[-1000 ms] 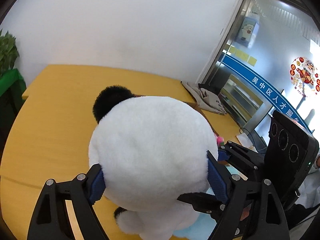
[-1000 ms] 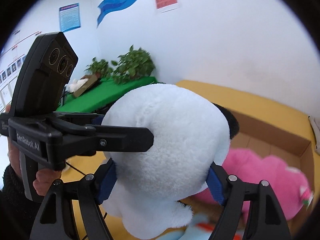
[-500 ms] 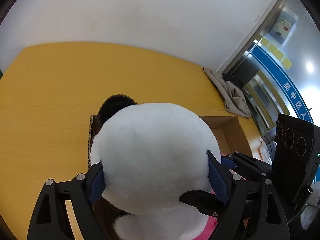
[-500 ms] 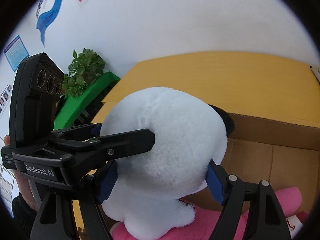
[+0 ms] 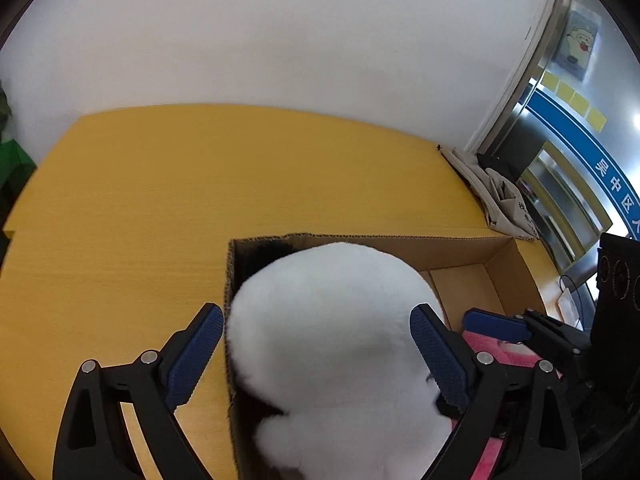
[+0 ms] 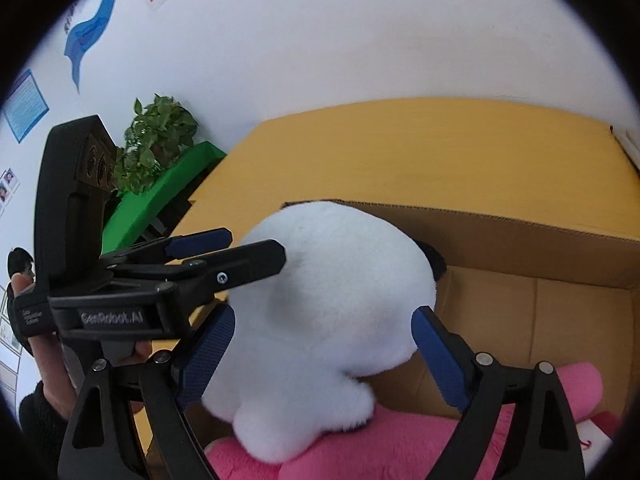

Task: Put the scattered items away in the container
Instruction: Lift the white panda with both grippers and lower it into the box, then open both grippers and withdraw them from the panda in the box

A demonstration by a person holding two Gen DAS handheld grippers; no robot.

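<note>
A white plush panda with black ears rests in the left end of the open cardboard box, on a pink plush toy. My left gripper is open, its blue pads apart from the panda's sides. My right gripper is open too, with a gap at each pad. Each gripper straddles the panda from its own side.
The box stands on a yellow table. A folded cloth bag lies at the table's far right corner. A potted plant on a green stand is off the table's left end.
Both grippers lowered the panda into the box onto the pink toy, then opened and let go of it.
</note>
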